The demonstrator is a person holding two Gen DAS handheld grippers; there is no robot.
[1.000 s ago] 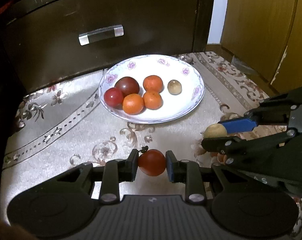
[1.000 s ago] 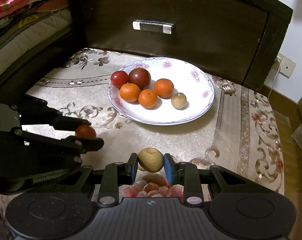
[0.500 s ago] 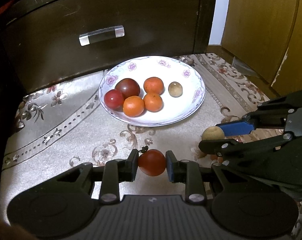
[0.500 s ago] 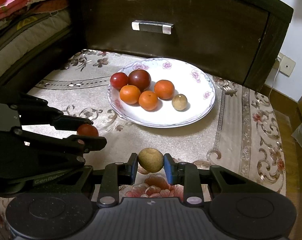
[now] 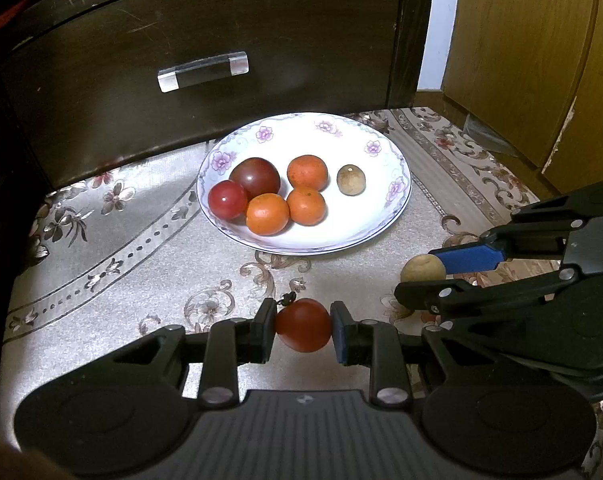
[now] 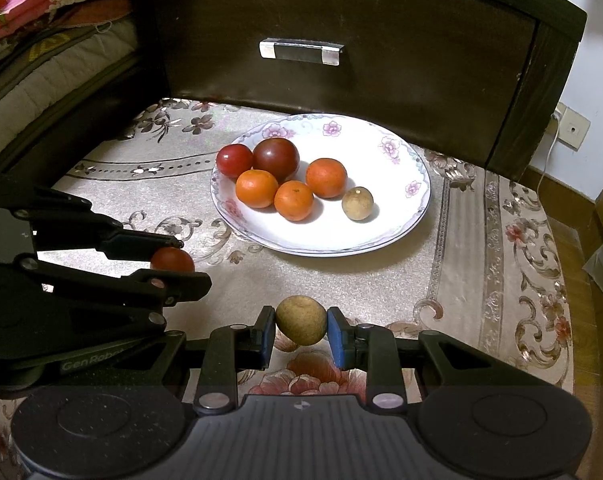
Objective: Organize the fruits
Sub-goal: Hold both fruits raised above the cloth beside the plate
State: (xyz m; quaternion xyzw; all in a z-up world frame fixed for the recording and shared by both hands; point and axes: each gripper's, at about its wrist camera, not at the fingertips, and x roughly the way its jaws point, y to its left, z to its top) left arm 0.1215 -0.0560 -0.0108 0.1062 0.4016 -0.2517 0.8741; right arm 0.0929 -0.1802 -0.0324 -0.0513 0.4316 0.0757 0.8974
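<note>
My left gripper (image 5: 303, 326) is shut on a small red tomato (image 5: 304, 325), held above the cloth in front of the plate. My right gripper (image 6: 301, 322) is shut on a tan round fruit (image 6: 301, 320) and appears in the left wrist view as right gripper (image 5: 423, 276) at the right. The left gripper (image 6: 173, 258) shows at the left of the right wrist view with its tomato (image 6: 172, 259). The white flowered plate (image 5: 365, 140) holds a red tomato (image 5: 227, 199), a dark tomato (image 5: 256, 176), three oranges (image 5: 267, 214) and a brown fruit (image 5: 351, 179).
A floral beige cloth (image 5: 141, 248) covers the low surface. A dark wooden drawer front (image 5: 221, 40) with a clear handle (image 5: 203, 72) rises just behind the plate. Wooden cabinet doors (image 5: 541, 60) stand at the right, folded bedding (image 6: 41, 20) at the left.
</note>
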